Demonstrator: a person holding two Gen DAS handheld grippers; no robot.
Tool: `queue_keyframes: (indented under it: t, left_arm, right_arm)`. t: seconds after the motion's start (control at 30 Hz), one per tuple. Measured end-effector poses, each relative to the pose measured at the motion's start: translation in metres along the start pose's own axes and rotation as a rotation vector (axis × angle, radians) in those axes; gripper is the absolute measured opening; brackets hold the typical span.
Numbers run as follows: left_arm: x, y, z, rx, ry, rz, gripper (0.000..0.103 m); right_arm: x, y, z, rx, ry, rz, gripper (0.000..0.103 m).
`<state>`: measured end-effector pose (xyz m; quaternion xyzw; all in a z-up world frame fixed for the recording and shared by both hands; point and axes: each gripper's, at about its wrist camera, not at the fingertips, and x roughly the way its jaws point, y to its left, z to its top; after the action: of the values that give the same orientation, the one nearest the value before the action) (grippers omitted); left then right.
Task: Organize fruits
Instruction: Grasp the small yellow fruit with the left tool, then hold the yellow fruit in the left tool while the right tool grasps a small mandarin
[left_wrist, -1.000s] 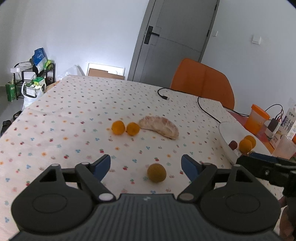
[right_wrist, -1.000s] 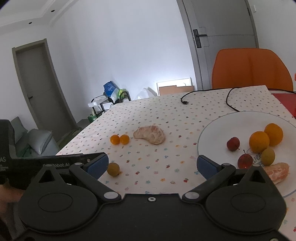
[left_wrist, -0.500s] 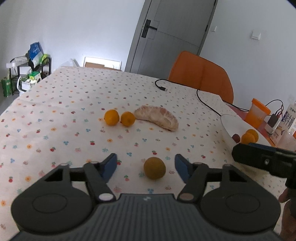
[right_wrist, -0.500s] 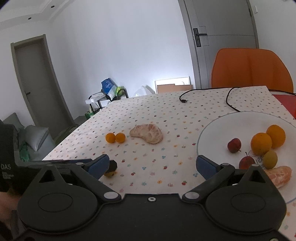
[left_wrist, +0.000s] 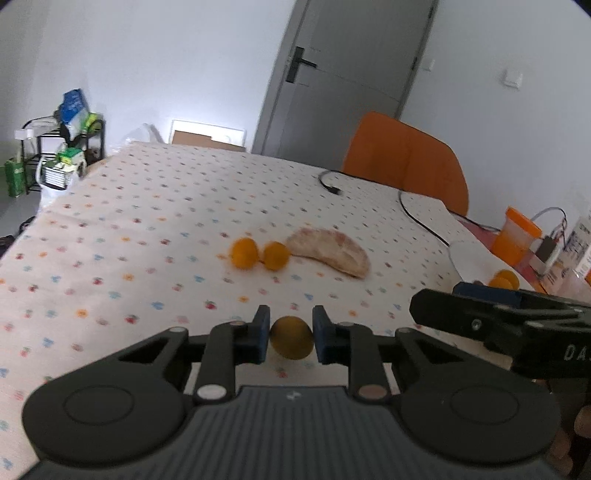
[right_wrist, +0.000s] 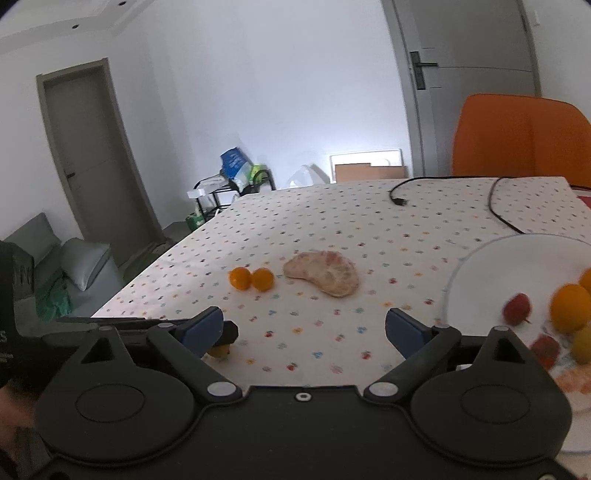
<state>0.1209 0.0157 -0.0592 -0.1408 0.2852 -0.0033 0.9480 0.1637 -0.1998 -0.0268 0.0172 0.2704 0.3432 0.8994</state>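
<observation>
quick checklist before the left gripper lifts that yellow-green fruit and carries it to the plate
1. Left gripper shut on the yellow-green fruit: ok, both pads press its sides.
2. Grip centred on the fruit: ok, it sits midway between the pads.
3. Fruit clear of the tablecloth: cannot tell.
4. Right gripper empty: ok, nothing between its closing jaws.
5. Path to the white plate clear: not ok, the right gripper sits between in the left wrist view.
6. Free space on the plate: ok, its near-left part is bare.
</observation>
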Motion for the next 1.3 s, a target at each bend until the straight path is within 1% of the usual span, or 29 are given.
queue_keyframes:
  t: [0.03,0.17,0.23,0.3,0.4,0.5,0.57,0.63,0.67,0.73,0.87,1.03,1.17,1.23,1.3]
  left_arm:
    - [-0.001,0.003,0.002,-0.006,-0.004,0.004,0.023]
    - [-0.006,0.016,0.007,-0.023,-0.021,0.028,0.023]
    - [-0.007,0.022,0.010,-0.031,-0.028,0.037,0.023]
    - [-0.009,0.028,0.012,-0.038,-0.037,0.051,0.023]
    - [-0.010,0.036,0.014,-0.047,-0.049,0.072,0.023]
    - [-0.011,0.046,0.015,-0.063,-0.055,0.088,0.023]
    - [-0.010,0.051,0.016,-0.075,-0.059,0.100,0.023]
    - [-0.009,0.056,0.018,-0.090,-0.062,0.106,0.023]
    - [-0.008,0.057,0.019,-0.095,-0.065,0.109,0.023]
    - [-0.007,0.059,0.021,-0.098,-0.073,0.116,0.023]
    - [-0.005,0.065,0.024,-0.114,-0.082,0.118,0.023]
    - [-0.002,0.073,0.024,-0.136,-0.081,0.126,0.023]
    - [-0.001,0.079,0.024,-0.147,-0.082,0.128,0.023]
    - [-0.001,0.081,0.024,-0.151,-0.084,0.128,0.023]
    - [-0.001,0.082,0.024,-0.155,-0.085,0.127,0.023]
  right_arm:
    - [0.003,0.002,0.002,-0.004,0.002,0.007,0.090]
    - [0.013,0.008,0.006,-0.019,0.010,0.017,0.086]
    - [0.019,0.010,0.007,-0.019,0.017,0.023,0.080]
    - [0.023,0.011,0.008,-0.013,0.019,0.022,0.078]
    - [0.030,0.013,0.010,-0.014,0.034,0.023,0.073]
    - [0.037,0.016,0.013,-0.024,0.042,0.023,0.072]
    - [0.042,0.018,0.018,-0.028,0.046,0.024,0.069]
    - [0.049,0.019,0.023,-0.013,0.053,0.045,0.065]
    - [0.052,0.019,0.025,-0.005,0.056,0.052,0.064]
    - [0.058,0.021,0.030,-0.010,0.061,0.049,0.058]
    - [0.073,0.026,0.035,-0.028,0.078,0.054,0.055]
    - [0.089,0.027,0.037,-0.042,0.102,0.049,0.047]
    - [0.099,0.028,0.039,-0.052,0.108,0.051,0.046]
    - [0.102,0.028,0.039,-0.055,0.113,0.052,0.043]
    - [0.106,0.028,0.039,-0.055,0.119,0.052,0.041]
